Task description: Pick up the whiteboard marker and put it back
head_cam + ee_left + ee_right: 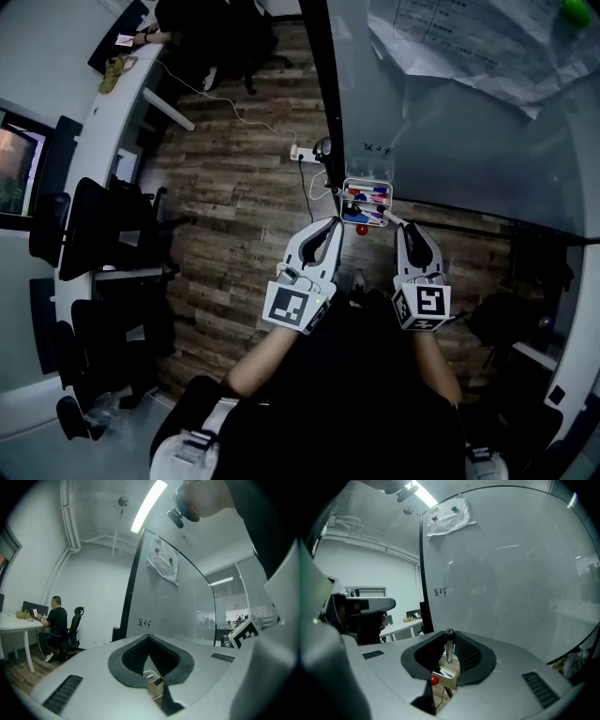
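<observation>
We see the right claw (449,635) clenched on the whiteboard marker (449,648). The marker stands upright at the very tips of the jaws, near the middle of the right gripper view, with its black cap on top. Just below it in that view sits the white marker tray (451,680), with a small red ball (435,680) at its near left corner.

From the head view, the tray hangs on the lower edge of the whiteboard (450,141), at the centre of the frame, and holds several red, blue and black pens. Both claws point up the picture towards it, the right one just beside the tray's lower right corner.

The left claw (332,222) is closed with its tips together and nothing between them, and it sits near the tray's lower left corner.

Sheets of paper (469,42) are stuck to the board in the upper right of the frame. At the left edge of the left gripper view, a person (57,620) sits at a desk (11,623).
</observation>
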`<action>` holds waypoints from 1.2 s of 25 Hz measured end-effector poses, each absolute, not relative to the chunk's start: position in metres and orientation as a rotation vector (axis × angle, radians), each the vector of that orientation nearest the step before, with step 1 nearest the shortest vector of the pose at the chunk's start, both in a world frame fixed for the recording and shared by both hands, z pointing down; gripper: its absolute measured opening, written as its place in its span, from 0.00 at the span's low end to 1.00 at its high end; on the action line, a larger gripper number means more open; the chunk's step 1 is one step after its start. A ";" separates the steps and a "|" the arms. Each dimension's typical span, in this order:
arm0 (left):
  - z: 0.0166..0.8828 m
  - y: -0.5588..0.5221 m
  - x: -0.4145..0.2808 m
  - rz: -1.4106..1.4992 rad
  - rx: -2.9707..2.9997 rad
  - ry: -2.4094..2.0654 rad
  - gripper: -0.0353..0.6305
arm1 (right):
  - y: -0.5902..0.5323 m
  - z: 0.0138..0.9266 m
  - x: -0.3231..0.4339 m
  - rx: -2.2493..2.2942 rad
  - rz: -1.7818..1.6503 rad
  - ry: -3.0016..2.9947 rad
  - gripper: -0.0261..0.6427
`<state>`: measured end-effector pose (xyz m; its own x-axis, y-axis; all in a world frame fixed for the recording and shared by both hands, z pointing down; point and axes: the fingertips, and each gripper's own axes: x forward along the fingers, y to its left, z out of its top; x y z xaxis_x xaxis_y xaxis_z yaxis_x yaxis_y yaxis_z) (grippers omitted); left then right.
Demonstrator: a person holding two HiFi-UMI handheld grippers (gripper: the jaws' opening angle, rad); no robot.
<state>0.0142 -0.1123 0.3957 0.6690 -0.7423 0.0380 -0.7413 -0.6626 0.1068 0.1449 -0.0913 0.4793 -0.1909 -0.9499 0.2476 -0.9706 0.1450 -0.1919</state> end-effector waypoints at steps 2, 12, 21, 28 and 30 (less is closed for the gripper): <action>0.395 -0.118 0.015 -0.017 2.769 -1.217 0.06 | -0.093 0.483 0.143 1.950 0.478 -2.316 0.15; 0.410 -0.132 0.019 -0.002 2.762 -1.127 0.06 | -0.097 0.499 0.138 1.958 0.504 -2.267 0.15; 0.415 -0.137 0.018 0.012 2.772 -1.104 0.06 | -0.100 0.509 0.141 1.978 0.525 -2.226 0.15; 0.418 -0.139 0.019 -0.025 2.768 -1.092 0.06 | -0.102 0.519 0.139 1.964 0.541 -2.212 0.15; 0.420 -0.139 0.020 -0.017 2.758 -1.087 0.06 | -0.105 0.523 0.139 1.959 0.546 -2.209 0.15</action>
<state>0.0196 -0.1387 0.4200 0.7332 -0.6779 0.0539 -0.6759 -0.7176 0.1681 0.1389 -0.1047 0.5230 -0.1430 -0.9302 0.3380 -0.9806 0.0868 -0.1758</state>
